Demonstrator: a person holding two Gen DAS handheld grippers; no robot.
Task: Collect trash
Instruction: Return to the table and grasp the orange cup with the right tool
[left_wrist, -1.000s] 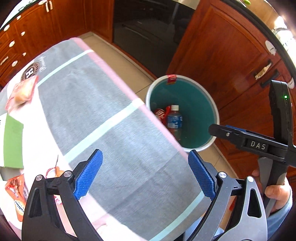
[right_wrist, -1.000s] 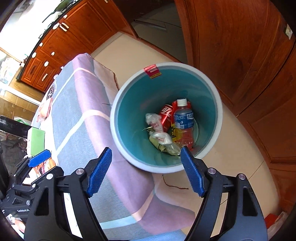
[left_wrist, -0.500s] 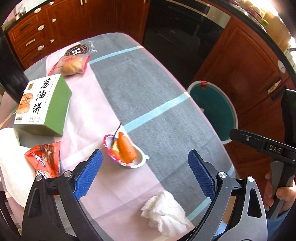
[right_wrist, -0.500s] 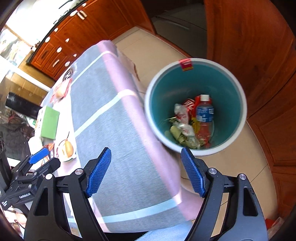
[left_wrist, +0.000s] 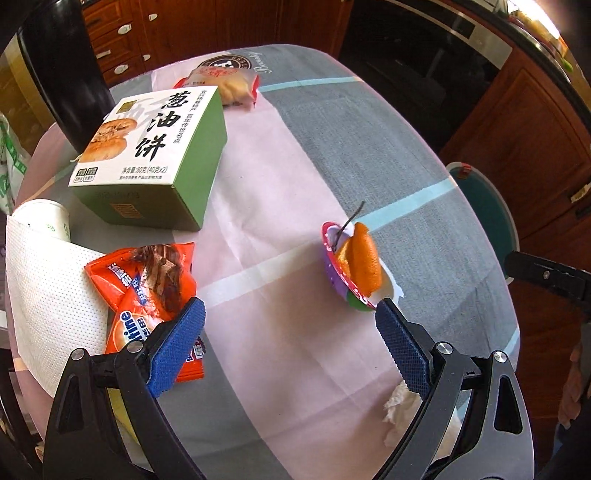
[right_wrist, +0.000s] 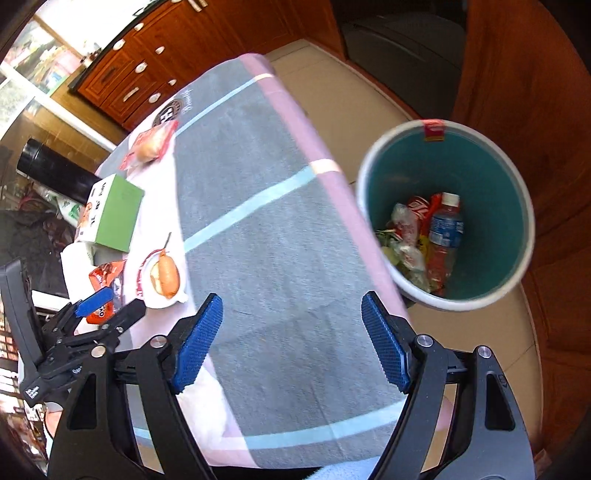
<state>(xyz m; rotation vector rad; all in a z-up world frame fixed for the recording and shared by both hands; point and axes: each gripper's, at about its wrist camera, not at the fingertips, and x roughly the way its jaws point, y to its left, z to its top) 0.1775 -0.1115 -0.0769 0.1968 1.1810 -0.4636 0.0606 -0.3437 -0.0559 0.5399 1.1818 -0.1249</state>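
My left gripper (left_wrist: 291, 347) is open and empty above the table, its right pad close to a small cup with orange peel (left_wrist: 352, 266). An orange snack wrapper (left_wrist: 147, 291) lies by its left pad, and a crumpled white tissue (left_wrist: 399, 410) sits under its right finger. My right gripper (right_wrist: 291, 350) is open and empty over the table's right edge. The teal bin (right_wrist: 491, 177) stands on the floor to its right, holding a bottle (right_wrist: 443, 236) and wrappers. The cup with peel also shows in the right wrist view (right_wrist: 164, 277).
A green and white food box (left_wrist: 155, 147), a packaged bun (left_wrist: 232, 83) and a paper towel roll (left_wrist: 44, 273) lie on the cloth-covered table (left_wrist: 314, 129). Wooden cabinets (right_wrist: 517, 74) and a dark oven (left_wrist: 424, 55) surround the floor.
My left gripper has swung from the bin back over the table and closed in on the cup and wrapper. My right gripper has drawn back from above the bin to the table edge.
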